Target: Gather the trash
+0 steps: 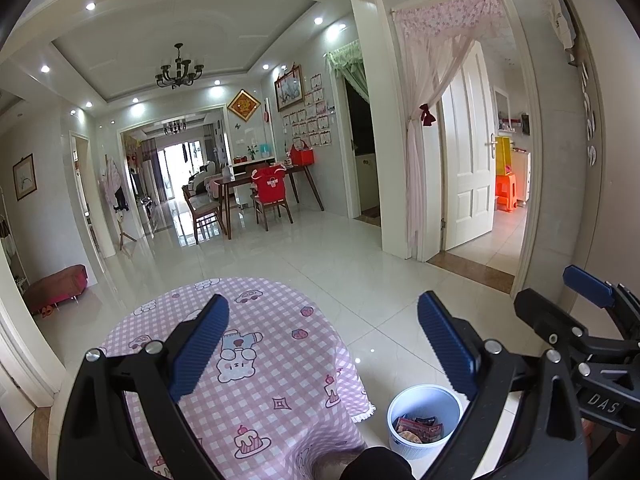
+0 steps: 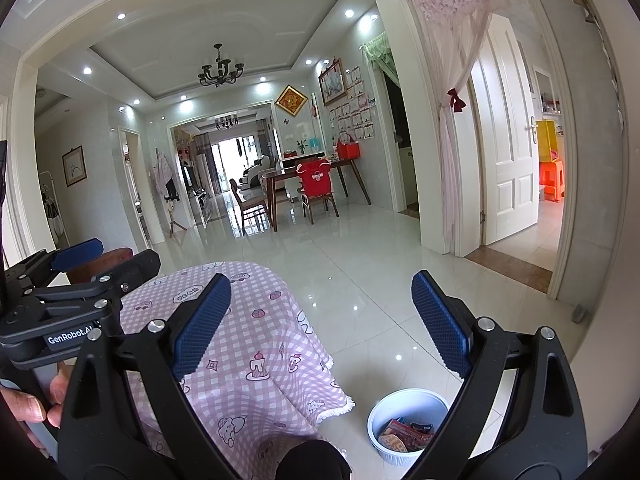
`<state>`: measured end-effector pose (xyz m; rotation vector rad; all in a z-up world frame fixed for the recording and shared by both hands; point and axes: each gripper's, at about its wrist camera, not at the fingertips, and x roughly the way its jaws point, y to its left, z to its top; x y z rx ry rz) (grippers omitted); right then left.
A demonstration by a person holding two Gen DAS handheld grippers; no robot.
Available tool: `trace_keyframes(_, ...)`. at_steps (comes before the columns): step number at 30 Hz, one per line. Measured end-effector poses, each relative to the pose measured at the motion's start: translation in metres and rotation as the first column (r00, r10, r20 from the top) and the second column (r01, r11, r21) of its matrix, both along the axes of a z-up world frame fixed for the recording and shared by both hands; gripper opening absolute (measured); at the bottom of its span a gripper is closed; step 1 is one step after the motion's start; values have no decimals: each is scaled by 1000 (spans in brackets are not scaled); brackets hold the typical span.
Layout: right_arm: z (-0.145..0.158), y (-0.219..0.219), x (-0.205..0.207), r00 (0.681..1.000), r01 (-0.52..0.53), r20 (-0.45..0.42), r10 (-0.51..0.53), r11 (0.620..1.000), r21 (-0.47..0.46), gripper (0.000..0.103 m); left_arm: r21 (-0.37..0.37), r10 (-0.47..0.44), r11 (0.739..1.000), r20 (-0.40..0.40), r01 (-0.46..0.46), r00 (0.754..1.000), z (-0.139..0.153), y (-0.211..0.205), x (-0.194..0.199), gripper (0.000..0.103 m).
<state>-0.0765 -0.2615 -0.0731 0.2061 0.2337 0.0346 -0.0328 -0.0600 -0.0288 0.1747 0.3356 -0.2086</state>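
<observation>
Trash (image 1: 420, 428) sits inside the white bin (image 1: 404, 402) on the floor (image 1: 360, 256), just beside the table (image 1: 260, 360) with the pink checkered cloth, right by its fringed corner. Looks like crumpled snack wrappers in there, reddish ones mostly. Left hand-held gripper (image 1: 324, 344) hangs above the table edge, spread wide with nothing in it. Right hand-held gripper (image 2: 322, 322) is next to it, also spread wide and holding nothing, with the bin low between its fingers.
</observation>
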Motion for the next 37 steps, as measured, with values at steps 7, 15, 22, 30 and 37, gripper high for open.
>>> trace_keyframes(7,-11,3,0,1000,1,-9,-1,1000,4,90,-1,-4,1000,-11,4,1000,-3,0,3,94)
trace_keyframes(15,-20,9,-4,1000,1,-21,-1,1000,8,90,-4,-2,1000,-22,2,1000,-8,2,6,94)
trace_keyframes(22,-26,15,-1,999,0,-38,0,1000,8,90,-11,0,1000,-31,0,1000,-5,5,16,94)
trace_keyframes(30,-31,29,13,996,-11,-89,11,1000,5,90,-26,7,1000,-78,-9,997,-18,14,37,94)
trace_keyframes(37,-39,57,44,986,-33,-165,29,999,-18,90,-47,46,997,-160,-54,986,-38,40,77,94)
